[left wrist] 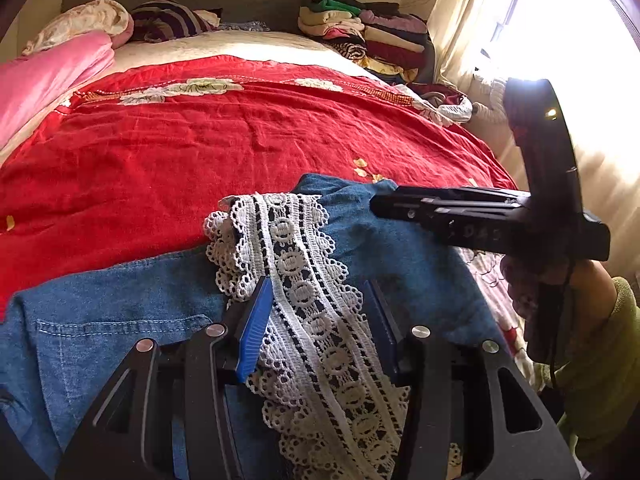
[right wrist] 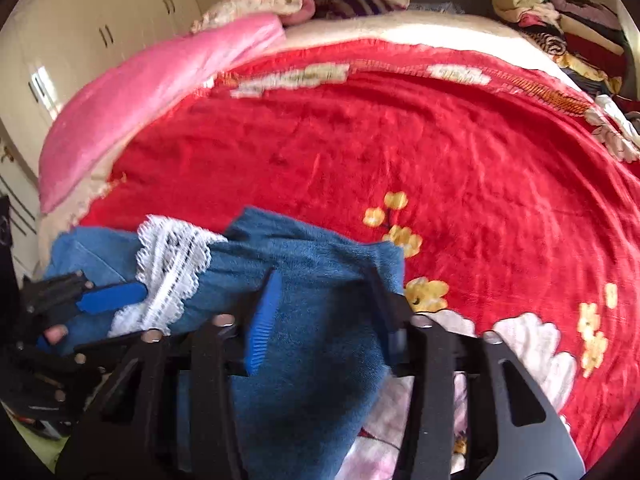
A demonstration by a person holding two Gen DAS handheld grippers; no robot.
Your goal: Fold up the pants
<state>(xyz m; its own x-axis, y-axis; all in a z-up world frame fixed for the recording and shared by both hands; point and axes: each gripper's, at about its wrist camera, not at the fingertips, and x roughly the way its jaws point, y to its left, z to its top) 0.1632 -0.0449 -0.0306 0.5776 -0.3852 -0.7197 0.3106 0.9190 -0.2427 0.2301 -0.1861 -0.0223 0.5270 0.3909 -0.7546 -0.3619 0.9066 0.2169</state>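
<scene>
Pants (left wrist: 120, 320) hem is clamped by left claw (left wrist: 320, 320) & right claw (right wrist: 324, 304), lifted above red blanket (left wrist: 240, 132) for folding over.

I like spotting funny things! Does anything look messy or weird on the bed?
Nothing looks broken or spilled. The pants lie half-folded at the near edge of the red blanket, their lace trim draped between the left gripper fingers. The clothes pile by the window looks a bit jumbled.
</scene>
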